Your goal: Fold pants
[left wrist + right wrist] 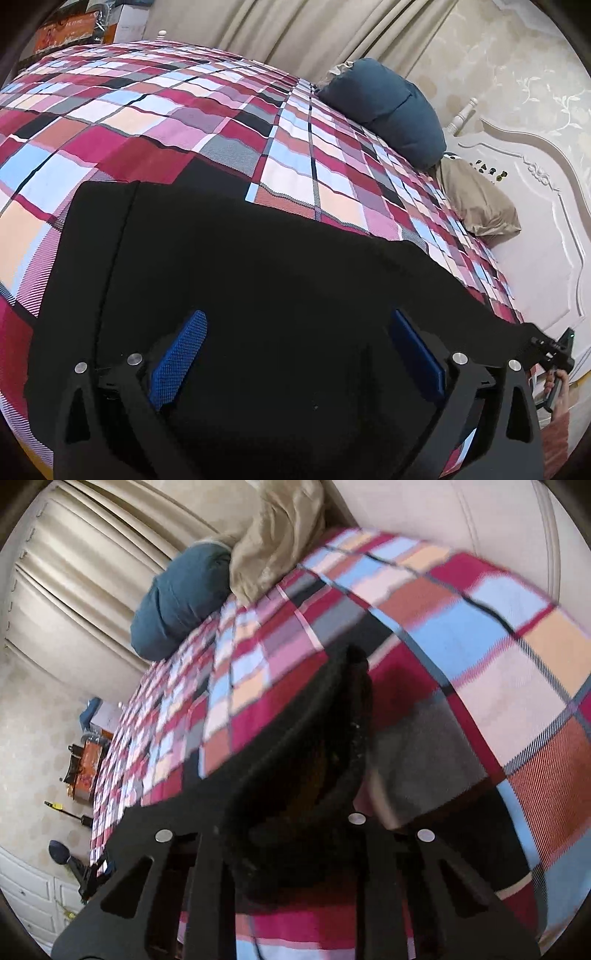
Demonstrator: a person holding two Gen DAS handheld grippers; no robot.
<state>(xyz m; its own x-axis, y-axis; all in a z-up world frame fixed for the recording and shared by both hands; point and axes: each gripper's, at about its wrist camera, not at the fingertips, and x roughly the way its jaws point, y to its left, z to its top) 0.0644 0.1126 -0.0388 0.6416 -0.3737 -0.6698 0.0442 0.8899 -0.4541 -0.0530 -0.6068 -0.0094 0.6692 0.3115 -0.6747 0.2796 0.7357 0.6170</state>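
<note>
The black pants [240,258] lie spread on the bed [155,122], over its checked cover, with one end drawn out to the right wrist side. The cloth looks soft, limp and fairly light, so it should drape and sag wherever it is lifted and likely needs a pinch at a hem or waistband corner, not in the middle. The left tool [299,354] hangs over the dark cloth with its blue pads [181,354] wide apart and nothing between them, released. The right tool [295,812] is clenched on a bunch of the pants' edge, the fabric gathered up between its jaws; its view is motion-blurred. The left-hand edge of the pants in the left wrist view lies straight and free, a likely place for the open tool to grip. The cover beyond the pants is bare as far as the blue pillow [388,110] and tan pillow [476,203] by the headboard [535,229], leaving broad room for a fold.
</note>
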